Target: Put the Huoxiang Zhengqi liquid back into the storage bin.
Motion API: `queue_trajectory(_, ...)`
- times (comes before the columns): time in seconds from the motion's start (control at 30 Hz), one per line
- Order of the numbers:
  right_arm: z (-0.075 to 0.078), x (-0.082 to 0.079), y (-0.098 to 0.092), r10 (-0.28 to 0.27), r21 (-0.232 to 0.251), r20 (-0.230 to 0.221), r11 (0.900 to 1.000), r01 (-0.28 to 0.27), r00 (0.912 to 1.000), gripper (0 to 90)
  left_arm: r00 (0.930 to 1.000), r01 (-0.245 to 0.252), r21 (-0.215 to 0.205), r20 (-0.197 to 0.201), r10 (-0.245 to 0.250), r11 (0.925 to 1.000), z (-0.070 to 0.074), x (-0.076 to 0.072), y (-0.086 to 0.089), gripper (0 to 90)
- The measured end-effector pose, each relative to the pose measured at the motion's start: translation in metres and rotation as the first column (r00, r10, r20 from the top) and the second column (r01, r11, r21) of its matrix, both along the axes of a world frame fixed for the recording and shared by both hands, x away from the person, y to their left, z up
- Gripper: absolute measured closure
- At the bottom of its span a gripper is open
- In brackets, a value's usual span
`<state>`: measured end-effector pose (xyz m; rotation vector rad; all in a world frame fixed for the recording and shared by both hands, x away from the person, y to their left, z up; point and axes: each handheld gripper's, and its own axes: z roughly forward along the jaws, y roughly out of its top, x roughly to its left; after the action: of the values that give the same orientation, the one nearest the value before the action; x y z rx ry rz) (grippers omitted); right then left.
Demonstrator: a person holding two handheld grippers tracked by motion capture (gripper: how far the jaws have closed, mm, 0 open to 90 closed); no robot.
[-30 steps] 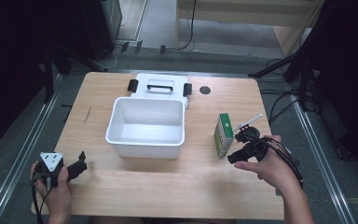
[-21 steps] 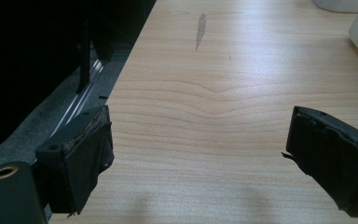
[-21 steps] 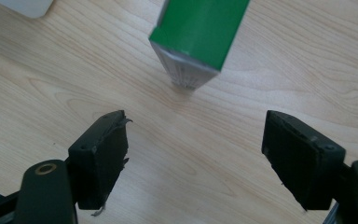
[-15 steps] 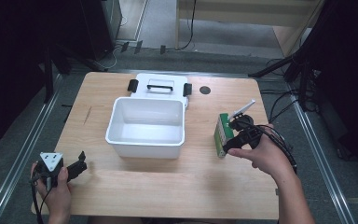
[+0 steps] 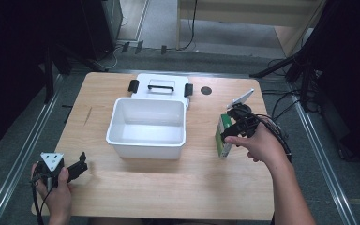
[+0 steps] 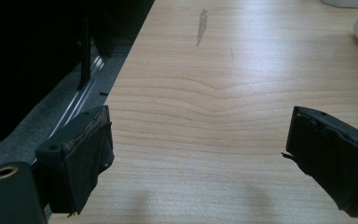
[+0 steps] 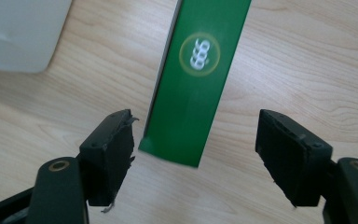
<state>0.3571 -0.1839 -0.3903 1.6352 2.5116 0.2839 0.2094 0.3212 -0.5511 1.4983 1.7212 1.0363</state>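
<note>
While its jaws have just been closing, the right gripper (image 7: 196, 154) hangs right of centre in the high view, pads apart and not touching the green box (image 7: 196, 79) between them. The box lies on the wooden table (image 5: 168, 187), right of the white bin (image 5: 147, 126). The left gripper (image 5: 77, 168) rests lower left, jaws wide apart.

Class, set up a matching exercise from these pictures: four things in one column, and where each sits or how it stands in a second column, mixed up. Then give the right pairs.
Things:
1. green box
2. white tub
3. lid
4. left tool

Places or states:
A. behind the tub, at the table's far edge
B. middle of the table, empty
C. jaws wide open over bare wood
D. between the right tool's open jaws, not yet gripped

Pairs: 1-D, 2-B, 3-A, 4-C
</note>
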Motion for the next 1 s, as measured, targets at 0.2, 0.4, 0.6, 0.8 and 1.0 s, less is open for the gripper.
queue_trajectory(0.2,-0.001,0.011,0.004,-0.024,-0.029,-0.009,0.999,0.024,0.9997,30.7,1.0000,0.000,0.000,0.000,0.000,1.0000,0.000,0.000,0.000,7.7)
queue_trajectory(0.4,-0.001,0.020,0.007,-0.064,-0.017,-0.022,0.998,0.063,0.9977,39.3,1.0000,0.002,-0.006,0.000,-0.002,1.0000,0.000,0.000,0.001,7.7)
queue_trajectory(0.6,-0.009,0.032,0.007,-0.096,-0.053,-0.052,0.994,0.093,0.9940,46.8,1.0000,0.006,-0.022,-0.006,-0.006,0.9997,0.000,0.001,0.002,7.7)
queue_trajectory(0.8,-0.019,0.040,0.009,-0.101,-0.053,-0.099,0.994,0.097,0.9899,56.1,0.9999,0.008,-0.028,-0.007,-0.008,0.9996,0.000,0.001,0.003,7.6)
queue_trajectory(1.0,-0.020,0.043,0.012,-0.050,-0.040,-0.106,0.998,0.046,0.9931,60.8,0.9999,0.005,-0.041,-0.012,-0.005,0.9992,0.000,0.002,0.004,7.7)
